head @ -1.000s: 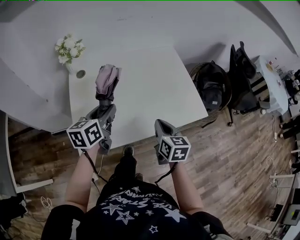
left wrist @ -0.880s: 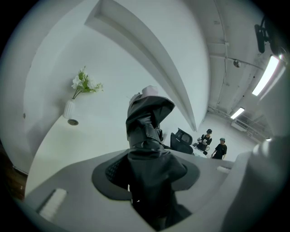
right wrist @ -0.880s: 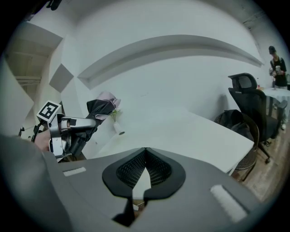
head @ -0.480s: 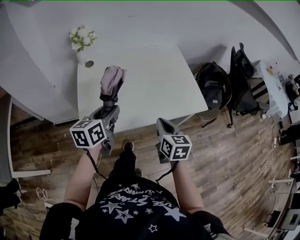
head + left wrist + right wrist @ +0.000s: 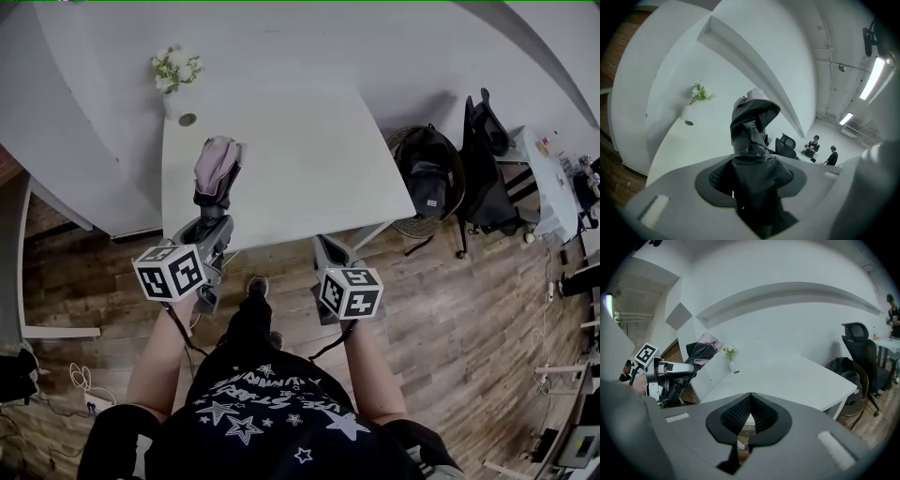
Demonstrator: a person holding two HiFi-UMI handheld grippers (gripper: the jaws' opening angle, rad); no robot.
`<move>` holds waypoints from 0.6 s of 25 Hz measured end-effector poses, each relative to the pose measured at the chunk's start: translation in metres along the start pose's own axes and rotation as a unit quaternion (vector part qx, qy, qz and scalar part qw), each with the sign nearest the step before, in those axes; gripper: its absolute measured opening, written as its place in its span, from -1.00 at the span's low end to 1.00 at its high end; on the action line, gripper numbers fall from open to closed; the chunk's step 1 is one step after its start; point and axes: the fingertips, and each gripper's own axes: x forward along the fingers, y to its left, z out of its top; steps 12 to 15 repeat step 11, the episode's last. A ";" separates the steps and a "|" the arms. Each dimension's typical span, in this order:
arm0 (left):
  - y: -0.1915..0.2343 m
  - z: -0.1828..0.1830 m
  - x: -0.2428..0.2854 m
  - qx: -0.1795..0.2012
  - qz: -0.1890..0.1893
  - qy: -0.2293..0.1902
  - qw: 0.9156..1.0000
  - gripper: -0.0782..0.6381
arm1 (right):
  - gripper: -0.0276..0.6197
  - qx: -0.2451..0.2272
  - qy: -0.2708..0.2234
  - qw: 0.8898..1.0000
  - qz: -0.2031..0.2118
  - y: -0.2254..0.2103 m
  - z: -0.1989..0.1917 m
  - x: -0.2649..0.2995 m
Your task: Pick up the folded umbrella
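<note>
The folded umbrella (image 5: 214, 169), dark with a pale pink end, sticks out forward from my left gripper (image 5: 214, 217) above the near left part of the white table (image 5: 300, 159). In the left gripper view its dark fabric (image 5: 752, 136) fills the space between the jaws of the left gripper (image 5: 750, 183), which is shut on it. My right gripper (image 5: 326, 251) hangs at the table's front edge with its pads together and nothing between them (image 5: 749, 416). The right gripper view shows the umbrella (image 5: 701, 350) lifted off the table in the left gripper (image 5: 670, 369).
A small white vase of flowers (image 5: 176, 70) stands at the table's far left corner. A dark office chair (image 5: 487, 159) and a round basket holding a dark bag (image 5: 427, 178) are to the table's right. Wooden floor lies below me.
Both grippers have drawn back from over the table to its front edge, and the table and vase have slid right in view. The umbrella stays clamped in the left gripper.
</note>
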 end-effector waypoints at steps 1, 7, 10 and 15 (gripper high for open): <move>-0.001 -0.001 -0.002 0.001 0.000 -0.001 1.000 -0.25 | -0.86 0.001 -0.001 1.000 0.001 0.000 -0.001 0.000; 0.001 -0.005 -0.007 0.001 0.002 0.001 1.000 -0.25 | -0.87 0.006 0.001 1.000 0.009 0.004 -0.005 0.007; -0.009 -0.008 -0.006 0.007 -0.003 0.005 1.000 -0.25 | -0.87 0.007 0.002 1.000 0.013 0.003 -0.005 0.004; -0.012 -0.009 -0.005 0.009 -0.005 0.006 1.000 -0.25 | -0.87 0.008 0.001 1.000 0.015 0.002 -0.004 0.002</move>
